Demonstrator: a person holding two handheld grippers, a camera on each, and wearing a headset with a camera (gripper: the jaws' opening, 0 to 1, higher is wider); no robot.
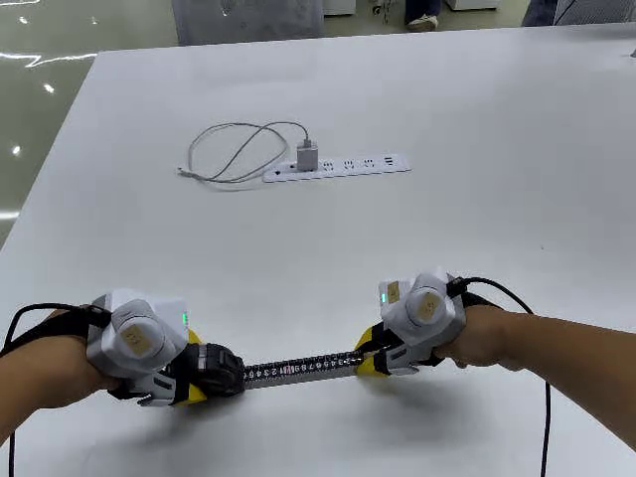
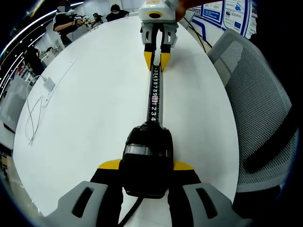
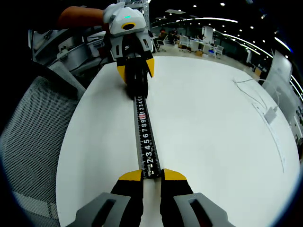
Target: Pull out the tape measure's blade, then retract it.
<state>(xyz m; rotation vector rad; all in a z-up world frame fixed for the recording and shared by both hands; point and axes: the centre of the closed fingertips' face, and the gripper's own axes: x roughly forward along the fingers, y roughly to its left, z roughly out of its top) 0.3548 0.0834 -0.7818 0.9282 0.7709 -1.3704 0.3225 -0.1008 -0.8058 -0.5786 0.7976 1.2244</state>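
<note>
Half of the task looks done, judging from how things lie: the tape measure's blade (image 1: 303,368) is out of its case (image 1: 221,370) and runs as a straight, numbered strip between the two tools. The whole tape measure sits on the white bench (image 1: 477,119), well apart from the power strip (image 1: 343,166) and on the person's side of it. The case lies off beyond the strip's left end and the blade tip roughly below its right end.

The left tool (image 1: 204,376) is clamped on the black case, its yellow-tipped jaws pressed against both flanks, as the left gripper view shows. The right tool (image 1: 373,360) has its jaws drawn narrow on the free end of the blade, the low numbers lying just between its tips in the right gripper view. Only a short stretch of blade shows, so whether the pull is finished is a matter of judgement.

Retraction is not yet done. For that, the blade must feed back into the case.
</note>
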